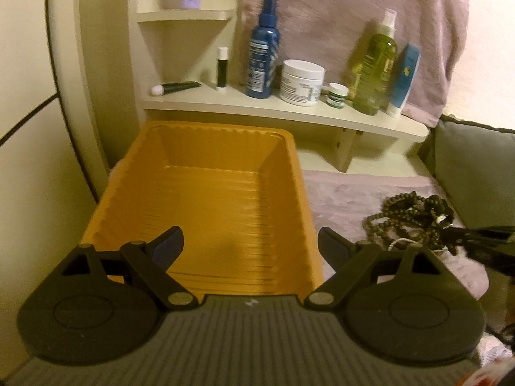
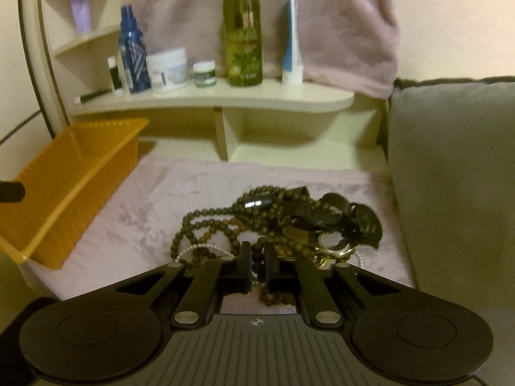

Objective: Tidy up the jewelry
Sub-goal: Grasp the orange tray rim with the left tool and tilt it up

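Tangled bead necklaces [image 2: 257, 225] heaped on pale pink cloth [image 2: 154, 206], beside grey cushion [image 2: 450, 177]. Right gripper [image 2: 257, 265] angled down, clamped on a bead strand. Left gripper [image 1: 251, 244] spread wide over orange tray [image 1: 206, 148].

The left gripper [image 1: 251, 244] and the right gripper [image 2: 257, 268] share one build: a grey ribbed base plate flanked by two round matte-black discs, each with a faint raised circle. Black link arms pivot on flat silver screw heads. The left fingers [image 1: 169, 241] carry dark blue pads; the right fingers [image 2: 245, 270] are black blocks. A small crosshair mark sits on the right plate.
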A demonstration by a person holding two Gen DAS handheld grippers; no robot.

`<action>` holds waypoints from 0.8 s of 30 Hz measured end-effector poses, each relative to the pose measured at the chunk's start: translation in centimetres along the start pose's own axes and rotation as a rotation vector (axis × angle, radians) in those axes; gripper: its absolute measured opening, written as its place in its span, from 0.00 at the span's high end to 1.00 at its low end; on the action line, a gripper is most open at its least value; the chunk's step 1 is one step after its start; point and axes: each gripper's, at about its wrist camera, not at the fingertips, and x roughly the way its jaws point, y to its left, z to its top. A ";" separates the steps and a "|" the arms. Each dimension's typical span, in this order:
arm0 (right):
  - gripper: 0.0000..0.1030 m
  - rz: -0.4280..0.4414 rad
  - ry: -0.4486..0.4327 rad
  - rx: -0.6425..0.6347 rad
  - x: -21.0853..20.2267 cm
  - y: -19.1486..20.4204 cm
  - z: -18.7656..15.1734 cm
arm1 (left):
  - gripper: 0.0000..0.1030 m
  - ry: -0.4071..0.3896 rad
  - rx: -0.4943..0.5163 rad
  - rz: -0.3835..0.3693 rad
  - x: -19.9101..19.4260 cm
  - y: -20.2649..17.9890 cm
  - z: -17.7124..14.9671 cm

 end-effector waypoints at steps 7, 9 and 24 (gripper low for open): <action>0.93 -0.013 -0.049 0.021 -2.6 0.2 0.7 | 0.14 -0.020 -0.016 0.059 -1.3 2.6 -0.3; 0.93 -0.016 -0.059 0.018 -3.1 0.4 0.9 | 0.14 -0.024 -0.024 0.078 -1.6 3.5 -0.5; 0.93 -0.004 -0.070 -0.044 -3.7 3.7 1.5 | 0.23 -0.062 -0.158 0.176 -2.4 11.9 -3.9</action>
